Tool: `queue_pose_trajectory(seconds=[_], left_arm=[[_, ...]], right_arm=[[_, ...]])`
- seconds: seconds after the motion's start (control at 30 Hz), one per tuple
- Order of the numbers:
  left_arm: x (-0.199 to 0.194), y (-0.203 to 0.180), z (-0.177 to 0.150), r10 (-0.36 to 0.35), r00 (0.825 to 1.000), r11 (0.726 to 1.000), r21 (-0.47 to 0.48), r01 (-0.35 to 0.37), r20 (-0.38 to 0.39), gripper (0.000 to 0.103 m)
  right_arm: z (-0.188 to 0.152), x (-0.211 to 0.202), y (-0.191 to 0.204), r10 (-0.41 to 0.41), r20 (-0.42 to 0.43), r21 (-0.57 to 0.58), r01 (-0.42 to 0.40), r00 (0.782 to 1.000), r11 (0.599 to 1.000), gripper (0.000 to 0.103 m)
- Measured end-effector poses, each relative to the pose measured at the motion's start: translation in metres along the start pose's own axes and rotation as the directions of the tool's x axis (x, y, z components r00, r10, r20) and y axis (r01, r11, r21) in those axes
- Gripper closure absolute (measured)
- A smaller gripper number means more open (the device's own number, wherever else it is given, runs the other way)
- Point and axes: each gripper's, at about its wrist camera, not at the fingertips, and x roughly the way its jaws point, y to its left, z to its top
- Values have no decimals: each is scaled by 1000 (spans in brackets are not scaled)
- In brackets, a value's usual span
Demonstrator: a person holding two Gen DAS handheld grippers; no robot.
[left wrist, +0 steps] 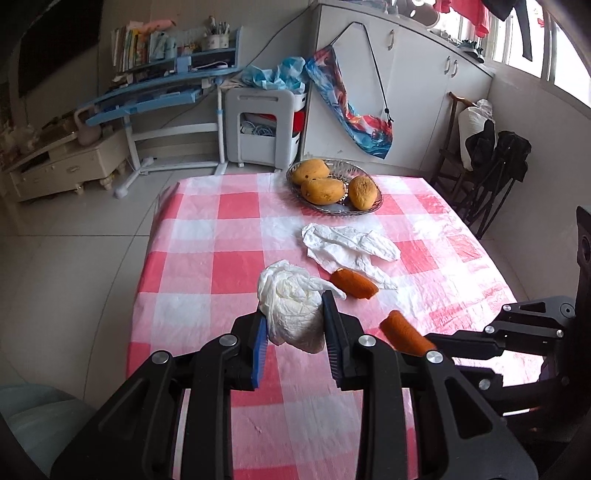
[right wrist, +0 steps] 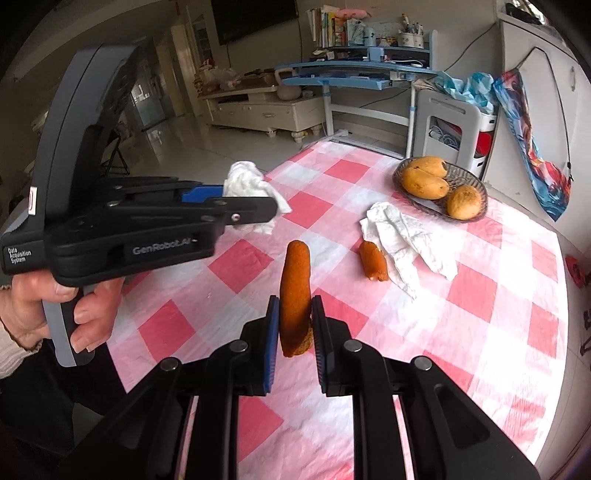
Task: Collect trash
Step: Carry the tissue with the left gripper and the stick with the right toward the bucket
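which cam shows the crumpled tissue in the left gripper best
The left wrist view: the crumpled tissue sits centred between the left gripper fingers, whole and close. In the right wrist view it is farther off, seen side-on and partly hidden behind that gripper's fingers.

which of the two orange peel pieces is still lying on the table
The orange piece touching the flat white tissue, near the mango bowl. The other piece is clamped in the right tool.

i'm in a lived-in home: a tabletop under pink checked cloth with a bowl of mangoes, a child's blue study desk stacked with books, white cupboards, laundry at the window.
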Motion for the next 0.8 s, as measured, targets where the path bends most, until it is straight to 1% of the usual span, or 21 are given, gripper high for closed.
queue_pose_trajectory(seconds=[0.17, 0.37, 0.57, 0.8], left_arm=[[-19, -4, -6, 24, 999, 1000, 17, -25, 38, 77], [-34, -10, -13, 32, 997, 999, 23, -34, 65, 77], [-37, -18, -14, 49, 995, 997, 60, -54, 85, 77], [-37, -23, -15, 53, 995, 995, 74, -59, 88, 77]], right_arm=[[-6, -7, 2, -1, 11, 17, 1, 1000, 1000, 85], [-11, -7, 7, 5, 13, 25, -5, 1000, 1000, 85], [-14, -4, 11, 0, 2, 4, 0, 1000, 1000, 85], [-16, 2, 15, -1, -16, -12, 0, 1000, 1000, 85]])
